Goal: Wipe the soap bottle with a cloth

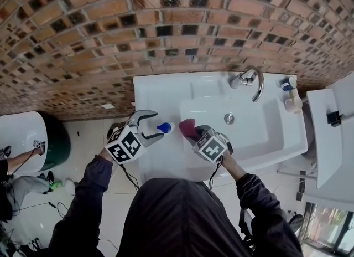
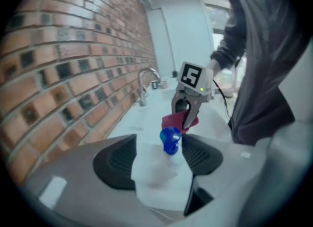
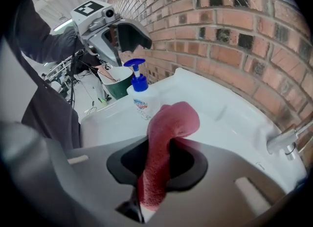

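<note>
Soap bottle [image 1: 165,127] stands on sink ledge [image 1: 152,92], left of basin [image 1: 260,131], between left gripper [image 1: 156,125] jaws, which stand apart. Cloth [image 1: 186,126], pinched in right gripper [image 1: 194,133], just right of bottle. Faucet [image 1: 249,80] behind basin.

Left gripper [image 2: 157,148], jaws wide apart, with the white soap bottle [image 2: 155,174] and its blue pump head [image 2: 170,139] standing between them. Beyond, the right gripper [image 2: 189,119] pinches a red cloth [image 2: 174,122] above the white washbasin [image 2: 143,118]. Faucet [image 2: 145,83] and brick wall [image 2: 58,74] at left.
</note>
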`<act>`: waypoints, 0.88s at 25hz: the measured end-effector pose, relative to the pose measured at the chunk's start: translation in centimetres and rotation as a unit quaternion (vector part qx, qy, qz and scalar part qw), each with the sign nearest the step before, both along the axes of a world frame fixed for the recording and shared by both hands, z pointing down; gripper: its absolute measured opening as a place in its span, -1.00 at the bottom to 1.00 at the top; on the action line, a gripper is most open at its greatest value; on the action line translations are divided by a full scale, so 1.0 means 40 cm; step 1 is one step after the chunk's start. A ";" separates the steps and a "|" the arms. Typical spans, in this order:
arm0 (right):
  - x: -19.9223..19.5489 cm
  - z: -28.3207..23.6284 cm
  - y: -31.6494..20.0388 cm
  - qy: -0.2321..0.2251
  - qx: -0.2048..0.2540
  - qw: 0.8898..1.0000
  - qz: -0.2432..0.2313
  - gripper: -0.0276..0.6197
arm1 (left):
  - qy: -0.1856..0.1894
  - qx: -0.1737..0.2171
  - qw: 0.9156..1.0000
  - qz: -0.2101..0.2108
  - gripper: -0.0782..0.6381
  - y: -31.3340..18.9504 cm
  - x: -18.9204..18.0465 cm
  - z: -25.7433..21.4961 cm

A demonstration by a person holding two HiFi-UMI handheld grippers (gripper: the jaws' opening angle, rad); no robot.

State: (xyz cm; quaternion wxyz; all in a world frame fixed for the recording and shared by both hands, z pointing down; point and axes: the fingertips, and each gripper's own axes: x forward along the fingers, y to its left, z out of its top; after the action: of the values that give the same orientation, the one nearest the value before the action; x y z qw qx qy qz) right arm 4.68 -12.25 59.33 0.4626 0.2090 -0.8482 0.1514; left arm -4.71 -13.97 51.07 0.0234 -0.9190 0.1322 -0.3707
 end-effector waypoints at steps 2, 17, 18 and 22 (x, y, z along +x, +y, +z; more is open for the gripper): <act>-0.023 -0.008 -0.042 0.002 0.016 1.000 -0.012 -0.65 | 0.021 -0.029 0.996 -0.083 0.05 0.020 -0.039 0.009; -0.131 0.005 -0.091 0.020 0.086 0.978 -0.188 -0.66 | 0.090 -0.169 0.940 -0.282 -0.53 0.070 -0.026 0.187; -0.130 0.005 -0.080 0.022 0.087 0.975 -0.201 -0.66 | 0.088 -0.170 0.941 -0.278 -0.53 0.069 -0.030 0.191; -0.130 -0.001 -0.035 0.019 0.087 0.972 -0.218 -0.66 | 0.073 -0.174 0.947 -0.262 -0.55 0.060 -0.044 0.207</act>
State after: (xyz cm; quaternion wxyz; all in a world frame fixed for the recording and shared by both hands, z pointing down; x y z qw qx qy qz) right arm -0.53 -13.65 59.29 0.4803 0.0618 -0.8743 -0.0316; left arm -6.47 -11.57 59.33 -0.2442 -0.8666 0.3028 -0.3126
